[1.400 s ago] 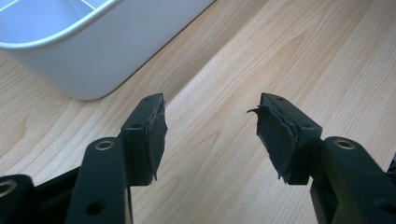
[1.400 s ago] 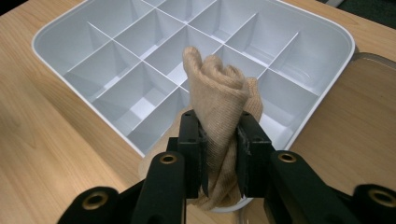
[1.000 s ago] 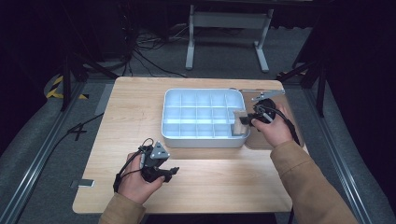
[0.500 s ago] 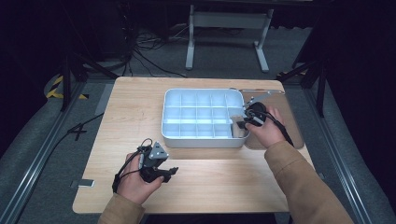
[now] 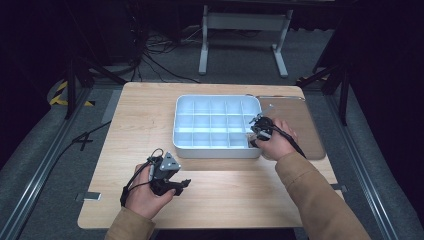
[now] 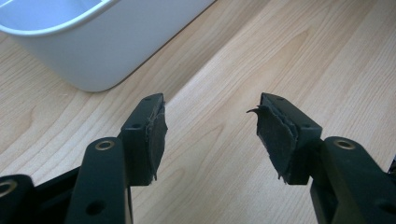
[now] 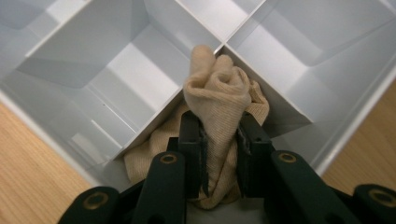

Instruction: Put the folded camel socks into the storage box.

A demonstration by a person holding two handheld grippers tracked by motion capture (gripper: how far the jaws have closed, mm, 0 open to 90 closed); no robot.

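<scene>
Between the right claw point(image 7: 219, 154) pads sits a pinched beige cloth point(image 7: 219, 100) (bunched), over the organiser tray point(image 7: 116, 70) corner compartment. Left claw point(image 6: 210, 135) gapes empty above the desk point(image 6: 224, 70).

- In the right gripper view, the lower part of the beige cloth point(image 7: 219, 100) is hidden behind the jaws of the right hand-held gripper point(image 7: 219, 154) that clamp it.
- In the high view, that cloth is too small to make out beside the white divided tray point(image 5: 216, 150); the hand covers the tray's near right corner.
- In the left gripper view, the tray point(image 6: 93, 60) is cut off by the top edge, so its compartments cannot be read.
- The surface point(image 6: 280, 56) runs past every edge there.
</scene>
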